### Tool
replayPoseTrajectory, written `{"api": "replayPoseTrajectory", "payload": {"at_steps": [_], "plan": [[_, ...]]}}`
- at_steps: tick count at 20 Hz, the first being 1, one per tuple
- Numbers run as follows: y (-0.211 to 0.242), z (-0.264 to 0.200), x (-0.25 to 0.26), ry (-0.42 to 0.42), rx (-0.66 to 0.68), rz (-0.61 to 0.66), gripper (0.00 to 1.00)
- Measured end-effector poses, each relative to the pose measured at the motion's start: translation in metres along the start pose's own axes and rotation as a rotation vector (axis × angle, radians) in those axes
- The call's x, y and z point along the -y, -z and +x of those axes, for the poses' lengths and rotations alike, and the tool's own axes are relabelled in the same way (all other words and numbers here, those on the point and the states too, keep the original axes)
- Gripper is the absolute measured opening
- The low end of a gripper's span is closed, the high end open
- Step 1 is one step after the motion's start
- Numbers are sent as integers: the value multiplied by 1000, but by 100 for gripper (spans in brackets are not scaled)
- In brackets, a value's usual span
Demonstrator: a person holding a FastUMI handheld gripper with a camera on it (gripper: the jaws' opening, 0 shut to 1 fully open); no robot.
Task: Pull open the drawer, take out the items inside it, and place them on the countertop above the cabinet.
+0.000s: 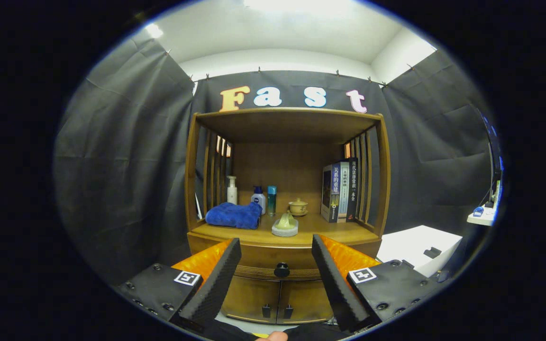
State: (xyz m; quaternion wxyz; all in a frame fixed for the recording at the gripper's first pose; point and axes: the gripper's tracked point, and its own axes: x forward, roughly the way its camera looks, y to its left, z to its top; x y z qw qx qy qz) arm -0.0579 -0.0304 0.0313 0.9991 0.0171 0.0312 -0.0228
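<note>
the gripper point(277, 272) is hovering with its fingers spread wide and holding nothing, framing the drawer's dark knob point(281, 270) just beyond them, as if lining up. the drawer point(273, 259) is sitting shut; above it, a blue towel point(233, 214), bottles and books are resting on the bench point(344, 232).

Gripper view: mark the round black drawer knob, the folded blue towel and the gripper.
Round black drawer knob point(281, 270): gripper view, knob face.
Folded blue towel point(233, 215): gripper view, top fold.
Gripper point(276, 253): gripper view, gap between open fingers.
</note>
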Motion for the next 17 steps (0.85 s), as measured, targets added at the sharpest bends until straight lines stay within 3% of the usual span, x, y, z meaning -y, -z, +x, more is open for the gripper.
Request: {"api": "replayPoseTrajectory", "payload": {"at_steps": [7,17], "plan": [[-17,-26,-6,-4,9,-8,98],[-8,-35,-21,-24,-24,-17,98]]}}
